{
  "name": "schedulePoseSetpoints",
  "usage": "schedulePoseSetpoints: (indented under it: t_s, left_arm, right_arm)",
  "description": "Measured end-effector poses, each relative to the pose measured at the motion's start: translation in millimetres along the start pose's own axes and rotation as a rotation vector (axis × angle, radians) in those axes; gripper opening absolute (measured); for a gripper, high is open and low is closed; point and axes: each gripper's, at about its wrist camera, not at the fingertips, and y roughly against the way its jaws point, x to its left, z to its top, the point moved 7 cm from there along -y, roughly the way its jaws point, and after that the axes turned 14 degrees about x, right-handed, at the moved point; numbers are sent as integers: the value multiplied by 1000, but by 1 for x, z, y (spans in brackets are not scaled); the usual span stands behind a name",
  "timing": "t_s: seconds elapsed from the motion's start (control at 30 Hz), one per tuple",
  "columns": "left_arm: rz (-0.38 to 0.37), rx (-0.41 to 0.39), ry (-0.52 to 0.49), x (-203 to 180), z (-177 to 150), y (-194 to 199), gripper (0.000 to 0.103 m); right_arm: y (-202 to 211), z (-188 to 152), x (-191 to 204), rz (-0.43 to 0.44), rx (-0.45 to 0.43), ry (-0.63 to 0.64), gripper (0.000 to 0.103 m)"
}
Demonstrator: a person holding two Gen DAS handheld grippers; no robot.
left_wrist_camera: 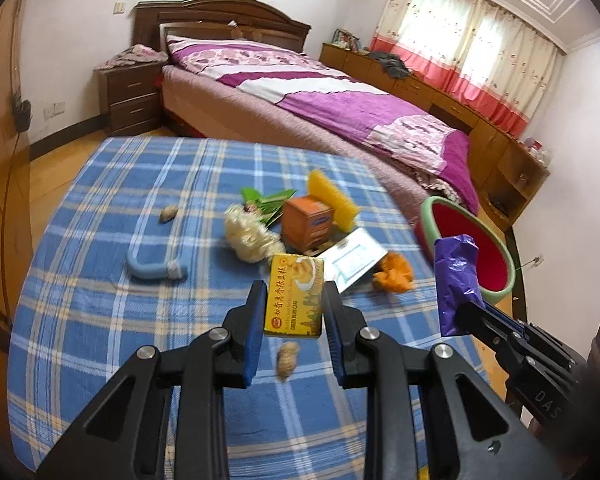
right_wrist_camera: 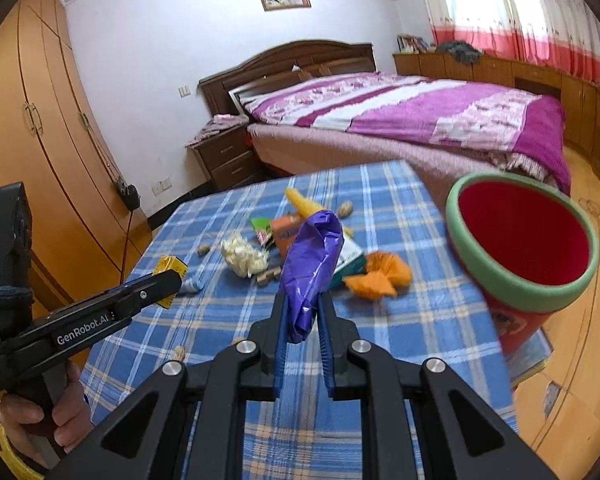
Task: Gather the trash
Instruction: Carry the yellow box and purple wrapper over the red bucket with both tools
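Left gripper [left_wrist_camera: 293, 312] raised above the desk [left_wrist_camera: 100, 300], clamping one yellow box [left_wrist_camera: 294, 296], right gripper [right_wrist_camera: 303, 316] raised near the desk's right edge, clenching one purple wrapper [right_wrist_camera: 314, 264], one red bin [right_wrist_camera: 524, 248] beside, two peanuts [left_wrist_camera: 287, 360] below.

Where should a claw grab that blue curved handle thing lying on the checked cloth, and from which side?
Grip the blue curved handle across the middle of its straight run, coming down from above. It lies flat on the checked cloth, apart from the other litter, so open cloth on both long sides leaves room for the fingers. The bend at one end and the grey-wrapped tip at the other look like less even holds.
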Motion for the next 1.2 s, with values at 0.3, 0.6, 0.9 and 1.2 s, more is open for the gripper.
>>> schedulePoseSetpoints:
  t_s: [0.3,0.6,0.9,1.2]
  left_arm:
    - [-53,-33,-77,-34,29,26,28]
    - [-91,-55,-189,-87,56,34,28]
    - [-142,-45,-275,-144,78,10,28]
    - [-171,10,-358,-204,79,-44,28]
  right_arm:
    - [37,28,-17,-43,-55,4,16]
    - [74,58,-55,-116,-121,-43,16]
    - [82,69,-110,-163,-133,-114,16]
    - [70,58,-177,-193,-103,-212,16]
